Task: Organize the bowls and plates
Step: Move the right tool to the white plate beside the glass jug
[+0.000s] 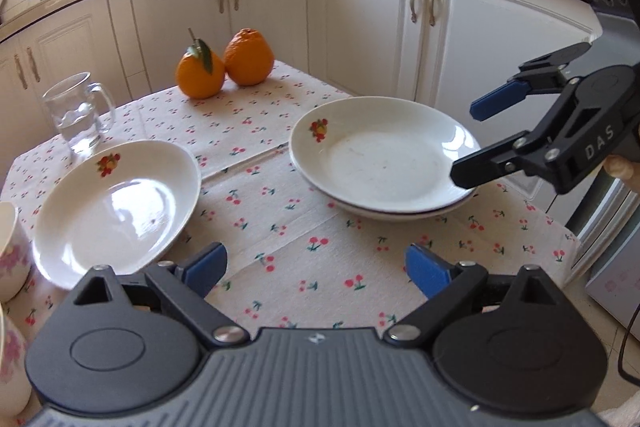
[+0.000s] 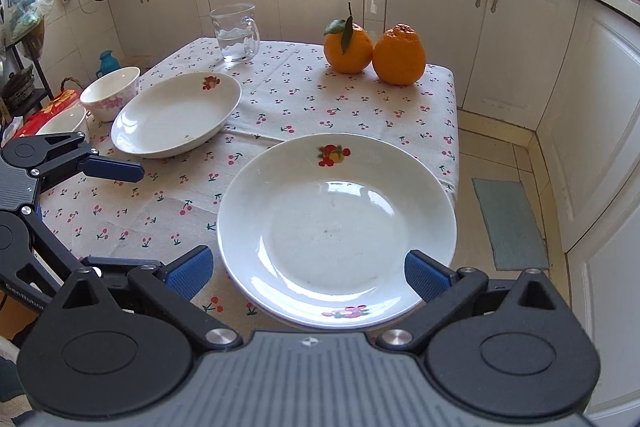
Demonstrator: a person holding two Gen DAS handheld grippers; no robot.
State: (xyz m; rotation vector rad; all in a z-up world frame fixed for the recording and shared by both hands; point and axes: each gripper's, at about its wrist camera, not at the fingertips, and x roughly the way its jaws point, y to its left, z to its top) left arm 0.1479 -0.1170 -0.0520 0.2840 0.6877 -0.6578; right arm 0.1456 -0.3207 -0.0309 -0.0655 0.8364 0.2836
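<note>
Two white plates with fruit prints sit stacked on the cherry tablecloth at the right; the top plate fills the right wrist view. A single white plate lies at the left and also shows in the right wrist view. Two floral bowls stand at the table's left edge. My left gripper is open and empty over bare cloth beside the single plate. My right gripper is open, its fingers on either side of the stack's near rim, one finger over the rim.
A glass mug of water and two oranges stand at the table's far side. White kitchen cabinets surround the table. A floor mat lies on the tiles to the right.
</note>
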